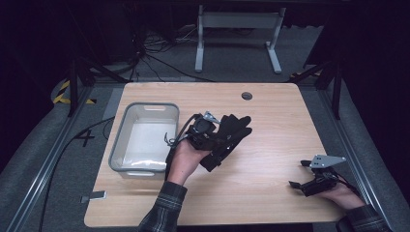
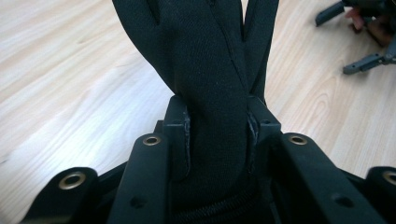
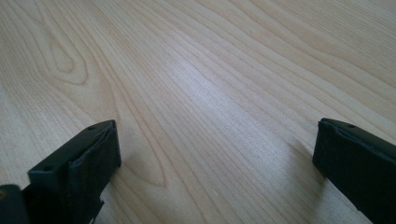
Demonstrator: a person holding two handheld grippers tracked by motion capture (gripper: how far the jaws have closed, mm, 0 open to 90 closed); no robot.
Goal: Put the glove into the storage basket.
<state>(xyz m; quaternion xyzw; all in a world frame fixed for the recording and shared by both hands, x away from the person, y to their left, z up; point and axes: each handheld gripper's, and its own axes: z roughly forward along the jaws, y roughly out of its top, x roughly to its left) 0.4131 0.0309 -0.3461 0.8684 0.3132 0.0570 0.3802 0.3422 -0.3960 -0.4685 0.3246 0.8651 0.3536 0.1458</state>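
The left gripper (image 1: pixel 212 133) has its jaws pinching a black glove (image 1: pixel 232 133), held over the middle of the tabletop (image 1: pixel 270 111), just beside the grey bin (image 1: pixel 145 137) at nine o'clock. At four o'clock, the right gripper (image 1: pixel 302 175) rests with jaws spread, nothing between them.

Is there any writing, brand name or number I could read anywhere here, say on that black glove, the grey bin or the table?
None can be read: the black fabric glove, the translucent grey plastic bin and the light wooden table show no lettering.
The yellow and black striped marking on the floor is a pattern, not text.
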